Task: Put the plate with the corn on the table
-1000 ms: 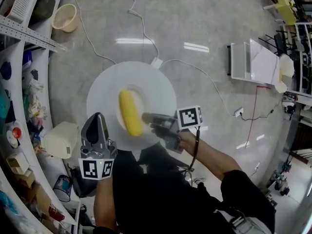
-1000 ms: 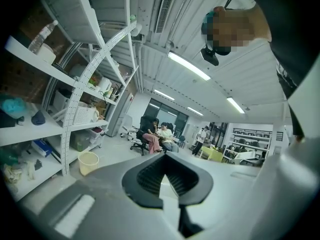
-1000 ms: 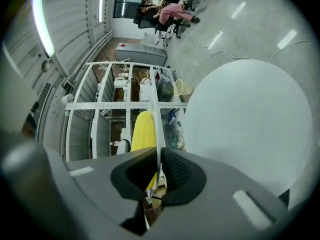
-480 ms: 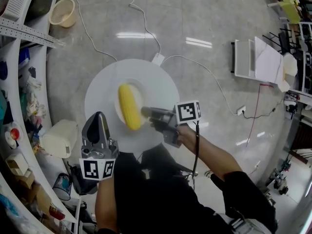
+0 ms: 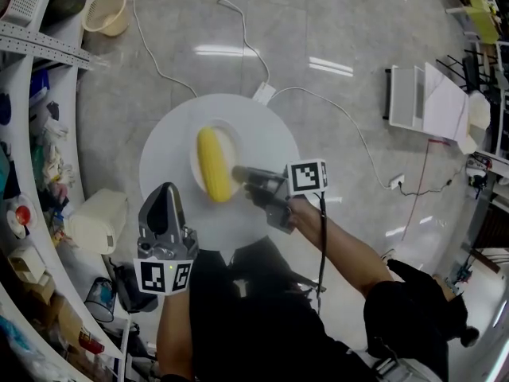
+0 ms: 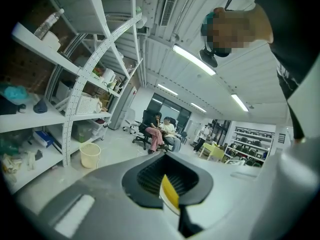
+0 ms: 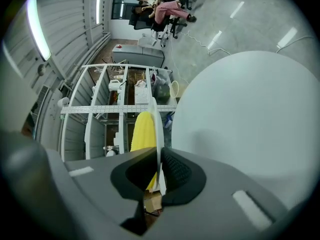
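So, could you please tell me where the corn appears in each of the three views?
Head view: corn left of centre, lying on the plate.
Left gripper view: yellow sliver of corn, low centre.
Right gripper view: corn centre-left, beside the plate's rim.
Shared landmark: the white shelving.

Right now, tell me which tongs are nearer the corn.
Right. The right tongs clamp the rim of the plate just beside the corn. The left tongs hang apart by the near edge of the table, clear of the plate.
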Demonstrator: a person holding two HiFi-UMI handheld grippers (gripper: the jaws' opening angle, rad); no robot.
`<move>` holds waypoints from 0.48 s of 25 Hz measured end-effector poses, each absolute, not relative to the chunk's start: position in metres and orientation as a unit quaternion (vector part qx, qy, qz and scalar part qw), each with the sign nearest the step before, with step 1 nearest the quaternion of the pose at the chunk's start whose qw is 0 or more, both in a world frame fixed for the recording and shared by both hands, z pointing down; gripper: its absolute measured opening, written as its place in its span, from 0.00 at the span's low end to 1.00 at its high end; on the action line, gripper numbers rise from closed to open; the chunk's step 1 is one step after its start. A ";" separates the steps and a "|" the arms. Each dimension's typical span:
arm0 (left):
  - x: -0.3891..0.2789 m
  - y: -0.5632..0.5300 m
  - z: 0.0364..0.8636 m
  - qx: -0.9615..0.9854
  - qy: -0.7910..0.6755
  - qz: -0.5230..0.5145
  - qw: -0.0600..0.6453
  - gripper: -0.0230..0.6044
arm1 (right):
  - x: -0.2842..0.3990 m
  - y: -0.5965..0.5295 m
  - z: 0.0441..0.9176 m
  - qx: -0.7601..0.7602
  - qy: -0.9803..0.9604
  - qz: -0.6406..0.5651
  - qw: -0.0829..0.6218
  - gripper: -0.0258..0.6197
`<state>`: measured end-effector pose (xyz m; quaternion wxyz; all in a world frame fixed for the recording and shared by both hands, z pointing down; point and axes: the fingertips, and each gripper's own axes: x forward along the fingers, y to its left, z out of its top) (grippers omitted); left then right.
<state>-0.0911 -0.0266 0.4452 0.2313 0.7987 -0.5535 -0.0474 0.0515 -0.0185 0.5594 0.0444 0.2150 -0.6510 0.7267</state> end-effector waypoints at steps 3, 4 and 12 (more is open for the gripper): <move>-0.091 -0.026 0.448 0.797 -0.554 -0.046 0.235 0.04 | 0.056 -0.017 0.574 0.237 -0.621 0.745 0.051 0.09; -0.091 -0.025 0.449 0.797 -0.554 -0.046 0.236 0.04 | 0.058 -0.016 0.579 0.245 -0.606 0.755 0.052 0.09; -0.087 -0.022 0.458 0.798 -0.548 -0.041 0.248 0.04 | 0.057 -0.032 0.602 0.239 -0.626 0.741 0.038 0.09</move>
